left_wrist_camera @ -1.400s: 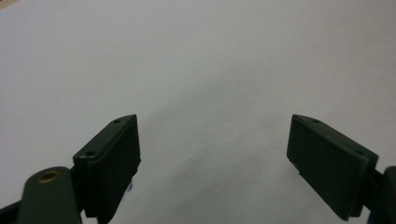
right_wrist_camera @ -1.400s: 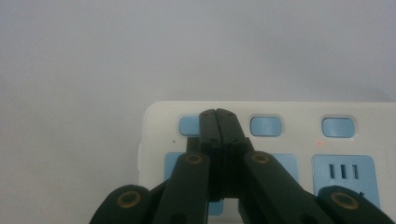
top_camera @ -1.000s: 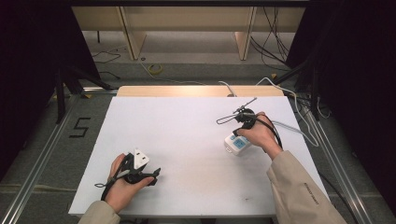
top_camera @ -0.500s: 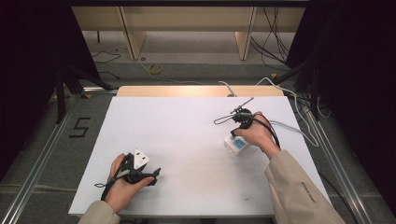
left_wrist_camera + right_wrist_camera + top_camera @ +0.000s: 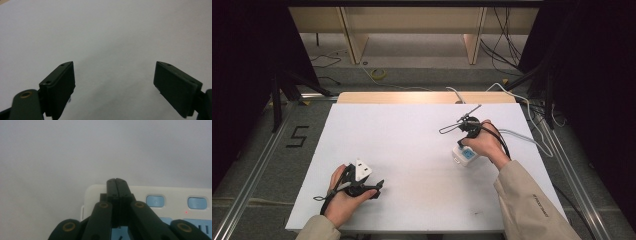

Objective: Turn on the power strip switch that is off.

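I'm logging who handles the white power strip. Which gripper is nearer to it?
Right. The right gripper sits shut directly over the power strip; the left gripper rests open, far across the table.

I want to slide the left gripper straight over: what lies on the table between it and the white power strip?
Nothing: in the high view, bare white table separates the left gripper from the power strip.

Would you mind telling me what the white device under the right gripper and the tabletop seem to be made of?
The white device looks like moulded plastic with a smooth, slightly glossy shell: rounded corners and raised pale-blue buttons suggest it. The tabletop looks like a matte white board or sheet, flat and without glare; which one is unclear.
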`<state>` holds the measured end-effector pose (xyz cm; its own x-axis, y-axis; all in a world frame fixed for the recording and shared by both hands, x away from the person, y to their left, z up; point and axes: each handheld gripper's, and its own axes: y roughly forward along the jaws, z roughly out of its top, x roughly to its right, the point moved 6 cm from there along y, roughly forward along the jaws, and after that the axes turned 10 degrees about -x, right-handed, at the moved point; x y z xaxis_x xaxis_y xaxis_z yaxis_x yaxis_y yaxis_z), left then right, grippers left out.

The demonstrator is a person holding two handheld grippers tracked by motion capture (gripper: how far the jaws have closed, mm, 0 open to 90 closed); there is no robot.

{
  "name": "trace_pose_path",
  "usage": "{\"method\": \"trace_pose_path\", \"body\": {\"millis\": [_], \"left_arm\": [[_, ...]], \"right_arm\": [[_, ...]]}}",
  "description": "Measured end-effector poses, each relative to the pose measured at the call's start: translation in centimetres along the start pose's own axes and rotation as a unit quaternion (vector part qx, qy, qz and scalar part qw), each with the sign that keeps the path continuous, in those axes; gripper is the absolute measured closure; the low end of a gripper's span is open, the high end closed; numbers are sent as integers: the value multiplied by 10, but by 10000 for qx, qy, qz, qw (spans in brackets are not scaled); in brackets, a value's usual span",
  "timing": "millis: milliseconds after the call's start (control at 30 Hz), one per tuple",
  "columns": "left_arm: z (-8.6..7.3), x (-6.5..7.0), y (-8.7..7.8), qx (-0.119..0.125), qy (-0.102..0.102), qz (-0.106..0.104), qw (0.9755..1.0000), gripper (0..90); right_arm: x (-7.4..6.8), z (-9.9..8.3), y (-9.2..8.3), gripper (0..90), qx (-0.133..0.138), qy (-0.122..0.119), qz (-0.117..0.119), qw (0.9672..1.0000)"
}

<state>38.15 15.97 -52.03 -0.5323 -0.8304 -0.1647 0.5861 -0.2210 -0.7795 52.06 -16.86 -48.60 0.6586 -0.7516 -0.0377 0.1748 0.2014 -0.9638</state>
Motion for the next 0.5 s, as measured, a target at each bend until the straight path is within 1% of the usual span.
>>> {"method": "trace_pose_path", "body": {"millis": [500], "left_arm": [[0, 1, 0, 2, -10, -12, 10000, 172]], "right_arm": [[0, 1, 0, 900, -61, 37, 27, 10000]]}}
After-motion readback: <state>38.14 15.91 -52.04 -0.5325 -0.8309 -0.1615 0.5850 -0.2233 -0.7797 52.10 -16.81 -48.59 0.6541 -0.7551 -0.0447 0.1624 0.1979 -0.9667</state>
